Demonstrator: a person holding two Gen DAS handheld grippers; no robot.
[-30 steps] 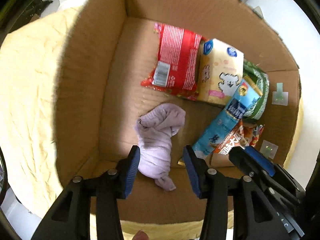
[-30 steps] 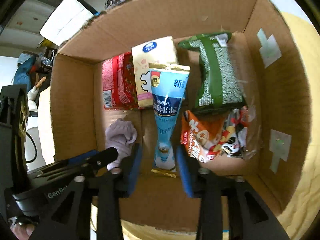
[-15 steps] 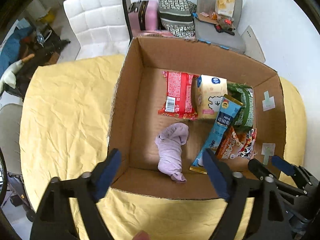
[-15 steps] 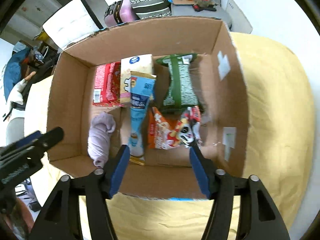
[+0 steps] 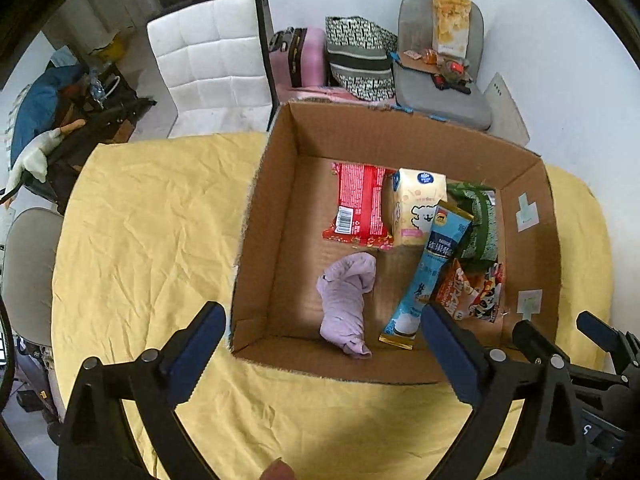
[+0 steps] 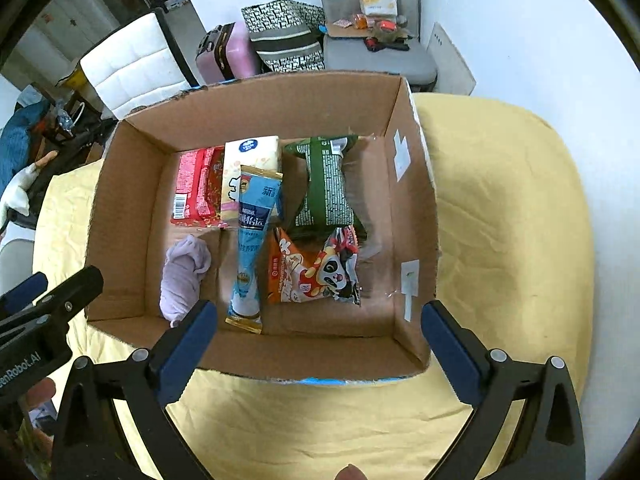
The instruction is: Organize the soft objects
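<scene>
Both grippers had lifted clear above the cardboard box (image 5: 280, 216), left gripper (image 5: 320, 360) and right gripper (image 6: 320, 344) opening wide and empty; the lilac cloth (image 5: 346, 300) and blue sachet (image 6: 252, 240) lay released near its front wall

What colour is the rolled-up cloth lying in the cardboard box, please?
The rolled cloth is pale lilac; the left wrist view shows it best.
</scene>
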